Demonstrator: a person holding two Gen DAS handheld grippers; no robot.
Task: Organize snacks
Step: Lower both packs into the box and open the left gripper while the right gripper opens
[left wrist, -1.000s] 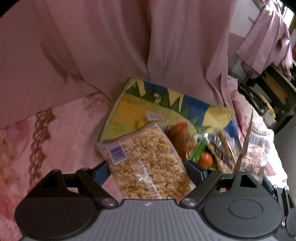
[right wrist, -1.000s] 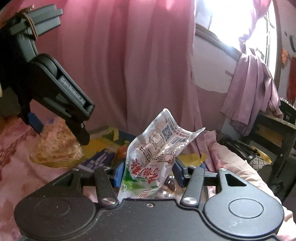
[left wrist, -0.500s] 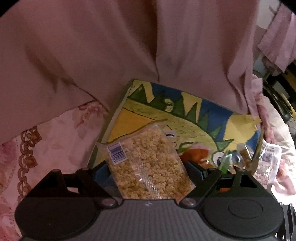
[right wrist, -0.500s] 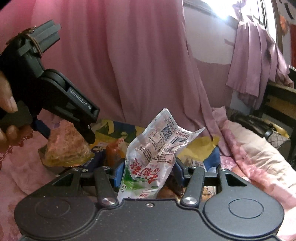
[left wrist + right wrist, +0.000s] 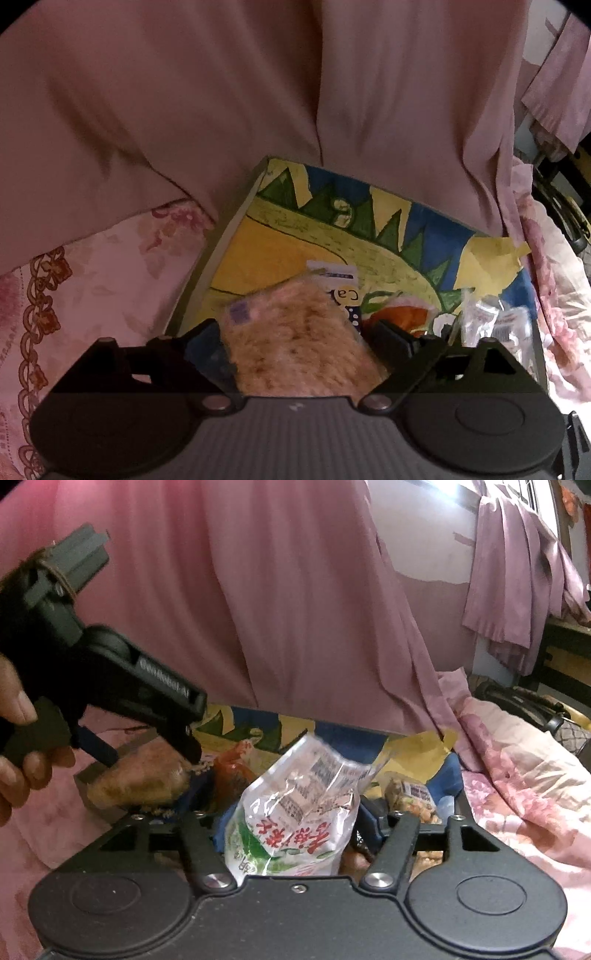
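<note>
From the left wrist camera, a pink flowery bed cover [image 5: 110,266] lies under a pink curtain [image 5: 258,92]. A flat box [image 5: 236,221] painted yellow, green and blue sits on the bed, right up against the curtain. The left gripper [image 5: 295,343] hangs over the box's near side. Its jaws have just been opening and stand wide, with a blurry bag of crunchy bits [image 5: 295,350] between them. I cannot tell if the pads touch it.

From the right wrist camera, the same curtain [image 5: 295,590] and bed cover [image 5: 517,768] show, with more pink cloth [image 5: 517,572] hanging far right. The right gripper [image 5: 291,830] is over the box [image 5: 450,775]. Its jaws have just been opening, and a white and green snack bag [image 5: 295,819] stands loose between them. A hand [image 5: 14,738] holds the left gripper [image 5: 147,753] on the left.
</note>
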